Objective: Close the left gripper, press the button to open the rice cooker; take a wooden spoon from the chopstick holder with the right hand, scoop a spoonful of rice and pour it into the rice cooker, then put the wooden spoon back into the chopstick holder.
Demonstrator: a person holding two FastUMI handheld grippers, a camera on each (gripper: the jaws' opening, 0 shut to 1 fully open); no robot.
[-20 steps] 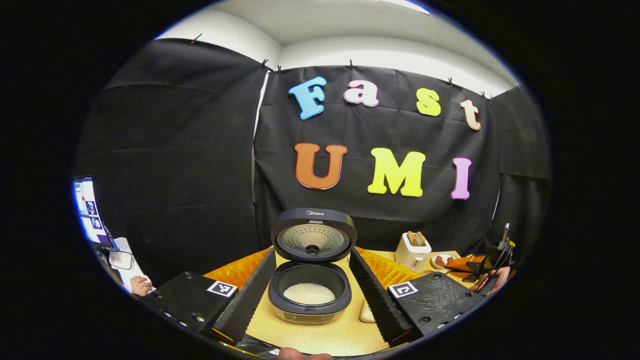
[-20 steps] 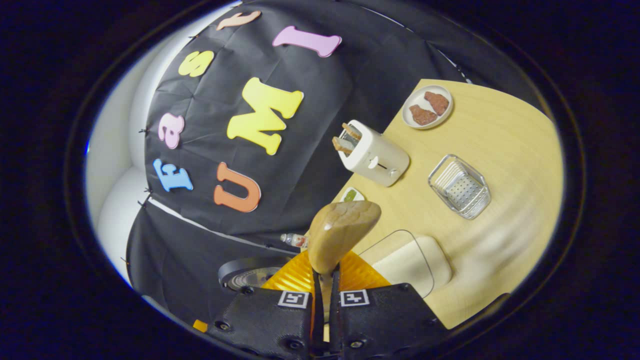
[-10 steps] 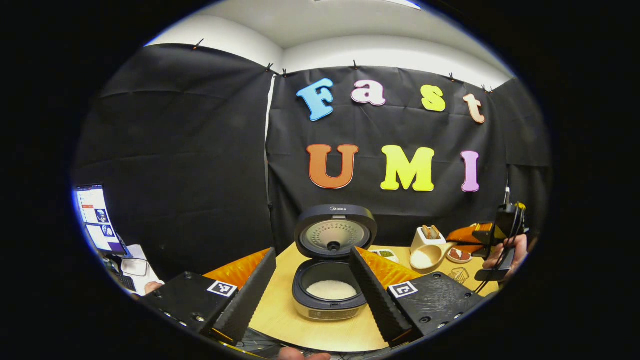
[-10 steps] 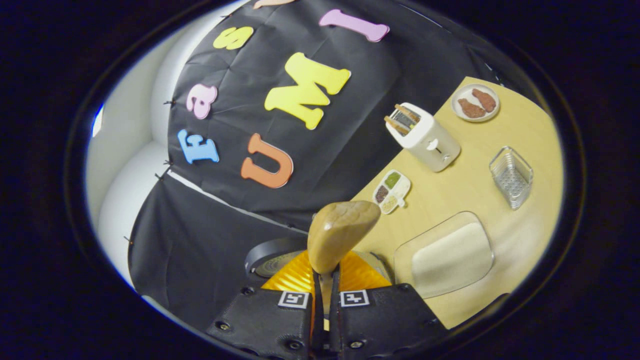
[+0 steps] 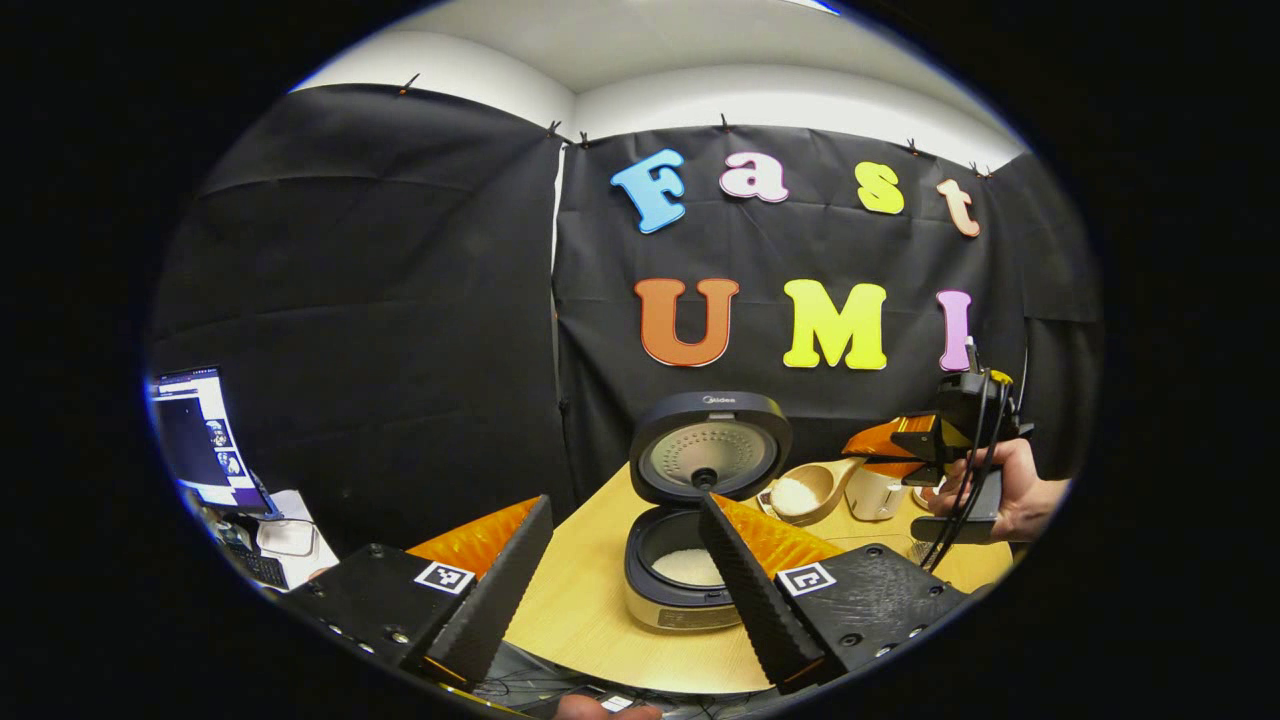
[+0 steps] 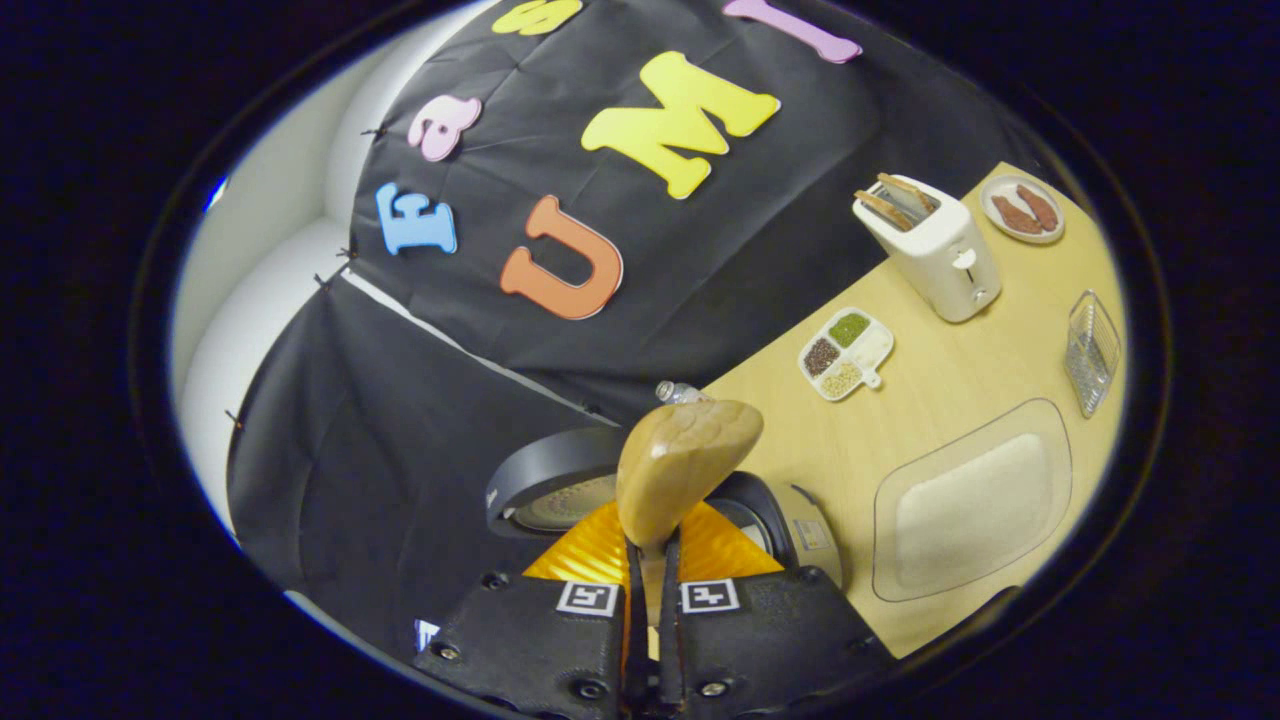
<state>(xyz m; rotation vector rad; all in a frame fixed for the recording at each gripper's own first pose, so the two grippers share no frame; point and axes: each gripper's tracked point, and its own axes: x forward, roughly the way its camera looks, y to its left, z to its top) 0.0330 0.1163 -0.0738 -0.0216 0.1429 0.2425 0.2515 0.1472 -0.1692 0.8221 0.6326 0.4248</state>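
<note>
The dark rice cooker (image 5: 668, 590) stands open on the wooden table, lid (image 5: 710, 452) upright, white rice in its pot. My left gripper (image 5: 624, 500) is open, held back from the cooker, whose pot shows past the right finger. A wooden spoon (image 5: 805, 490) carrying rice hangs just right of the lid, held by my right gripper (image 5: 900, 455) in a person's hand (image 5: 1015, 480). In the right gripper view, that gripper (image 6: 650, 560) is shut on the spoon's handle; the spoon bowl's back (image 6: 685, 465) hides part of the cooker (image 6: 790, 520).
A clear tray of rice (image 6: 970, 500) lies right of the cooker. Farther back are a divided dish of grains (image 6: 848, 352), a white toaster (image 6: 930, 245), a plate (image 6: 1022, 208), a wire rack (image 6: 1090, 350) and a small bottle (image 6: 680, 392). A monitor (image 5: 195, 440) stands far left.
The right gripper has carried the loaded spoon leftward from the rice tray up to the open cooker's lid. The left gripper's view has swung left, so the cooker sits further right in it.
</note>
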